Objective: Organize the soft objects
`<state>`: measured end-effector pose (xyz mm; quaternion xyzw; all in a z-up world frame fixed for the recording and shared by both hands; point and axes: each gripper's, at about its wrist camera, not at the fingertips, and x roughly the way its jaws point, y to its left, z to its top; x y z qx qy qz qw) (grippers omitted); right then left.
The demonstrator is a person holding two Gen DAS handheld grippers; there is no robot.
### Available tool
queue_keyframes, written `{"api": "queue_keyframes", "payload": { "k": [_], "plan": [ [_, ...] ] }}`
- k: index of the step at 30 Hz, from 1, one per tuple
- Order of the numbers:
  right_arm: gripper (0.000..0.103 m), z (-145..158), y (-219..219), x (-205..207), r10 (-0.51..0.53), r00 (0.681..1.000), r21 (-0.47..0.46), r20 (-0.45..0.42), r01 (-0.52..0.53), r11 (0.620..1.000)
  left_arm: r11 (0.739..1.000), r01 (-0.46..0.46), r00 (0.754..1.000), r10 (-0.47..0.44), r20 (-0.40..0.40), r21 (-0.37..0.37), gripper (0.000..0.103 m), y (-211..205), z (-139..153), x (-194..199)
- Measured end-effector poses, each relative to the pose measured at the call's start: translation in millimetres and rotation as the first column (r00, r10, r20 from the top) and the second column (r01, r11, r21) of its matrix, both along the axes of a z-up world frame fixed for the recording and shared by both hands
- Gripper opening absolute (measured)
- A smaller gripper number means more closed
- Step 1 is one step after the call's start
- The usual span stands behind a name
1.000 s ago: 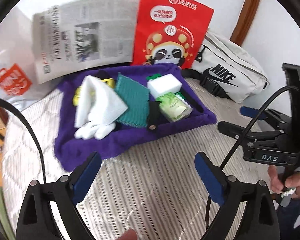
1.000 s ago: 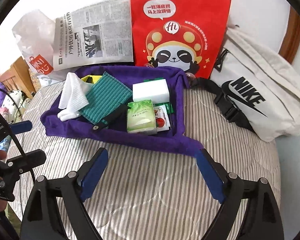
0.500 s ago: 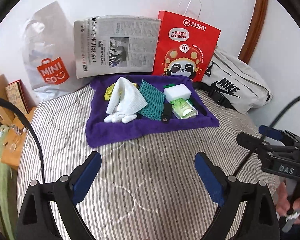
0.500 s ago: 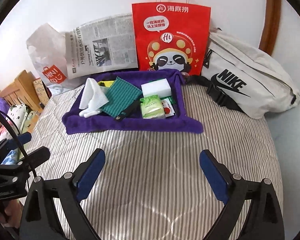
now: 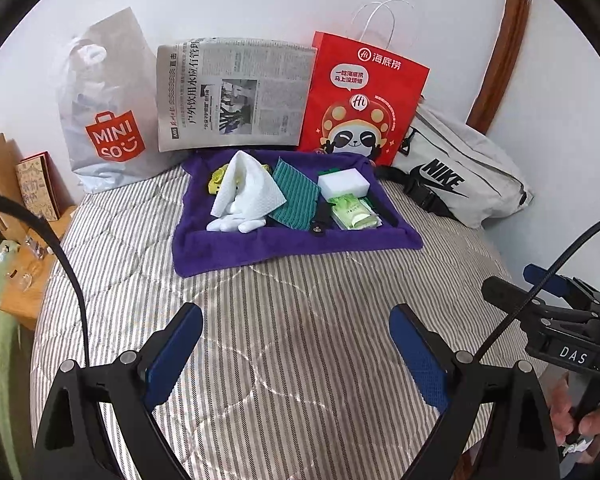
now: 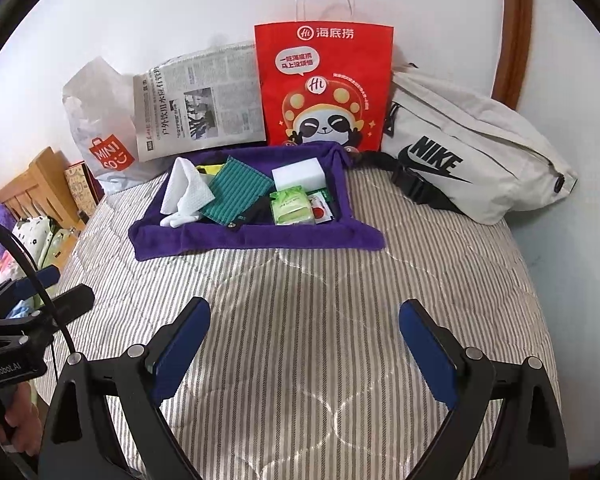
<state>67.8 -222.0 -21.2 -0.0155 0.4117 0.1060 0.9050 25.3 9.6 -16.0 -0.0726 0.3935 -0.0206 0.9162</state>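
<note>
- Left wrist view: the left gripper [image 5: 296, 344] has pulled well back from the purple cloth tray [image 5: 236, 248] over the last second; the tray, which filled the near field before, now sits mid-frame with a broad band of striped quilt [image 5: 300, 320] in front of it. Its blue-padded jaws stand wide apart and hold nothing.
- Right wrist view: the right gripper [image 6: 304, 340] has made the same retreat. Its jaws are likewise spread and empty, above bare quilt.
- Contents of the tray have not shifted between frames. Judgement: the withdrawal looks like the close of a step or a reset; no item is in hand, and the soft objects already lie gathered in the tray.
- Location of task items: all inside the tray, near the wall end of the bed, well apart from both grippers.
- Materials: the tray is plush fabric with soft, rolled-up walls and floppy corners.
- White dimpled cloth [image 5: 244, 188]: a thin embossed sheet, peaked like a tent, leaning at the left.
- White glove [image 5: 236, 224]: limp fingers showing beneath that cloth.
- Green ribbed cloth [image 5: 296, 196]: flat, woven in fine stripes, tilted against its neighbours.
- White sponge block [image 5: 344, 185]: rectangular, matte, sharp-edged.
- Green tissue pack [image 5: 354, 212]: glossy film wrap, slightly pillowed.
- Backdrop against the wall: a stiff red paper bag [image 5: 364, 96], a newspaper [image 5: 236, 100] and a slumped canvas waist bag [image 5: 460, 172].
</note>
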Motion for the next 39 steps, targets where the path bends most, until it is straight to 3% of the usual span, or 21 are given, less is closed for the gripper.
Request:
{"api": "queue_keyframes", "payload": {
  "k": [39],
  "plan": [
    [0.095, 3.8, -8.1, -8.4, -0.017, 1.000, -0.010, 0.003, 0.017, 1.000, 1.000, 0.015, 1.000, -0.014, -0.007, 0.009, 0.095, -2.4, 3.4, -15.2]
  ]
}}
